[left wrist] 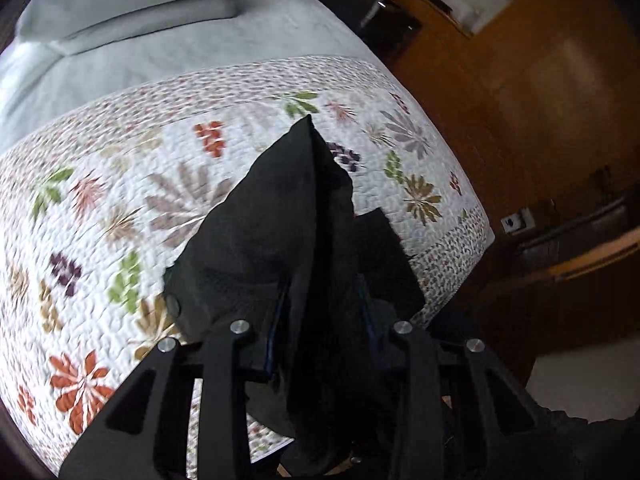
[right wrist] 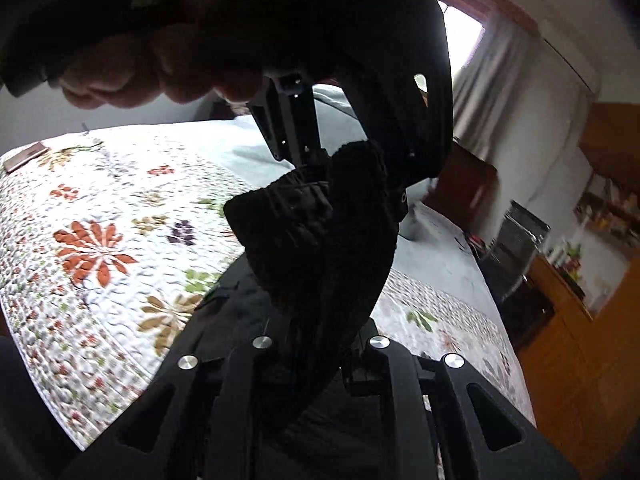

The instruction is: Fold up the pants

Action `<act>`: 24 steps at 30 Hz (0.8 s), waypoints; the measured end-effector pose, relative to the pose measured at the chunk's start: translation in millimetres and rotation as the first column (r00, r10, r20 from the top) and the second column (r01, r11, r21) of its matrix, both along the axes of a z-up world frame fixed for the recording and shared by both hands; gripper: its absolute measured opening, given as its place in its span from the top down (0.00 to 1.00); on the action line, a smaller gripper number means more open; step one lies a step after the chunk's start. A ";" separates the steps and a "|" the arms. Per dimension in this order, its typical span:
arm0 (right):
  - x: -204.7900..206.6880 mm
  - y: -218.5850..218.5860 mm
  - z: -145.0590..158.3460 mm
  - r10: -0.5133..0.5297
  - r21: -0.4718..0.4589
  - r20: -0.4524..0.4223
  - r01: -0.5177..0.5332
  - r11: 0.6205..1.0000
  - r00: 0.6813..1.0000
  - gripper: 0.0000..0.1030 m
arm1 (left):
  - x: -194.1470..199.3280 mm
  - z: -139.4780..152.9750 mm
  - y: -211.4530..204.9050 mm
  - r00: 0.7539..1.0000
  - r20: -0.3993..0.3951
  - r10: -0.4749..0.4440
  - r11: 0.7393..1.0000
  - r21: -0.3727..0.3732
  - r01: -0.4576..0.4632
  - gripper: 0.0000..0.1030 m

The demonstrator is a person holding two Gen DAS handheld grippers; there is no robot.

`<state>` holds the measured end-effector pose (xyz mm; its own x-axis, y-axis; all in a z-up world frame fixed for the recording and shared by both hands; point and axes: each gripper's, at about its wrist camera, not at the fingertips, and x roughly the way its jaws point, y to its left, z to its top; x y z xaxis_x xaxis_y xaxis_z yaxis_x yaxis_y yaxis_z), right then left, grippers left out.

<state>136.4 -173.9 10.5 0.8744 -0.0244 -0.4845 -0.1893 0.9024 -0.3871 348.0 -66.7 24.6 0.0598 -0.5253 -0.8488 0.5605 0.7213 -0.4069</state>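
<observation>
Evidently mid-lift, early in the fold: black pants (left wrist: pixel 276 216) held bunched above a bed, not yet spread flat on the quilt (left wrist: pixel 120 184). Left gripper (left wrist: pixel 320 304) clamped on a thick wad of the dark cloth, blue-edged pads pressed against it from both sides. Right gripper (right wrist: pixel 320 344) likewise closed on the pants (right wrist: pixel 320 248), at what looks like the gathered, ribbed waistband, close under the other hand-held tool and the person's hand (right wrist: pixel 160 68) above. Next, probably: draw the two grips apart to stretch the garment, then lower it onto the bedcover so the legs lie straight before any crease is made. Fabric soft, matte, limp, hanging in heavy folds with a pointed peak away from the left wrist camera. Quilt puckered, white, stitched in small pebbles with rust, green and purple flowers. Beyond it, plain grey sheet and pillows (left wrist: pixel 132 4); warm wooden floor and cabinets (left wrist: pixel 560 92) at the side
</observation>
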 end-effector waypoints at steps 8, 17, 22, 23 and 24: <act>-16.2 -83.7 -13.2 -0.120 0.051 -0.010 0.120 0.991 0.993 0.86 | -14.9 -16.7 -109.2 0.991 -0.020 -0.130 0.991 0.018 0.130 0.71; -26.2 -150.5 -63.1 -0.209 0.153 -0.112 0.225 0.962 0.971 0.86 | -22.4 -79.9 -201.0 0.975 -0.097 -0.202 0.973 0.095 0.211 0.71; -26.1 -173.8 -85.4 -0.216 0.253 -0.160 0.251 0.934 0.963 0.86 | -21.7 -108.3 -225.6 0.972 -0.122 -0.201 0.964 0.151 0.219 0.71; -26.4 -178.6 -89.8 -0.214 0.281 -0.171 0.255 0.925 0.962 0.86 | -21.4 -112.9 -227.2 0.972 -0.127 -0.198 0.963 0.159 0.217 0.71; -26.5 -181.6 -93.8 -0.212 0.299 -0.177 0.258 0.919 0.961 0.86 | -22.2 -118.3 -230.5 0.972 -0.129 -0.194 0.962 0.170 0.215 0.71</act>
<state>109.9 -355.5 -83.2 0.7857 -0.0466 -0.6168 0.0123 0.9981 -0.0597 325.8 -297.2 -93.7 -0.1318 -0.3530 -0.9263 0.6628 0.6634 -0.3471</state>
